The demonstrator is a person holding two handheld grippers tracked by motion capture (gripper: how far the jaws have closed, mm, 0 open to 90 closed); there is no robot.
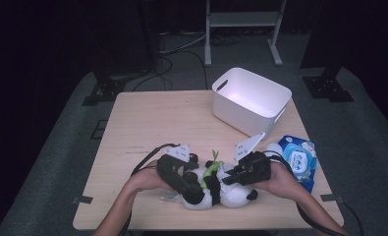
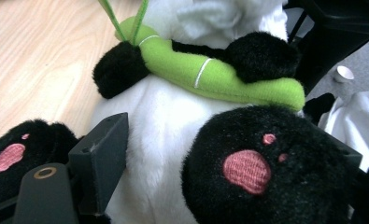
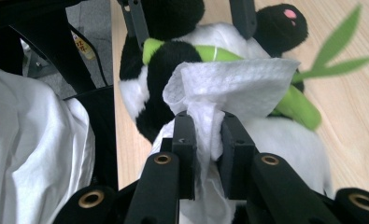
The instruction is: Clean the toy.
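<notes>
A black-and-white panda plush [image 1: 228,194] lies near the table's front edge, hugging a green bamboo stalk [image 1: 211,167]. My left gripper [image 1: 195,191] is shut on the panda from the left. In the left gripper view its jaws [image 2: 229,140] squeeze the white belly [image 2: 159,135] and a black foot with a pink pad [image 2: 247,170] below the bamboo [image 2: 210,74]. My right gripper [image 1: 229,179] comes in from the right. It [image 3: 208,126] is shut on a crumpled white wipe [image 3: 233,86], which rests against the panda [image 3: 163,70] by the bamboo [image 3: 294,100].
A white plastic bin [image 1: 240,115] stands at the table's back right. A blue pack of wipes [image 1: 299,160] lies at the right edge beside my right hand. The wooden tabletop [image 1: 152,123] is bare at left and centre. Cables and a white frame [image 1: 240,19] are beyond the table.
</notes>
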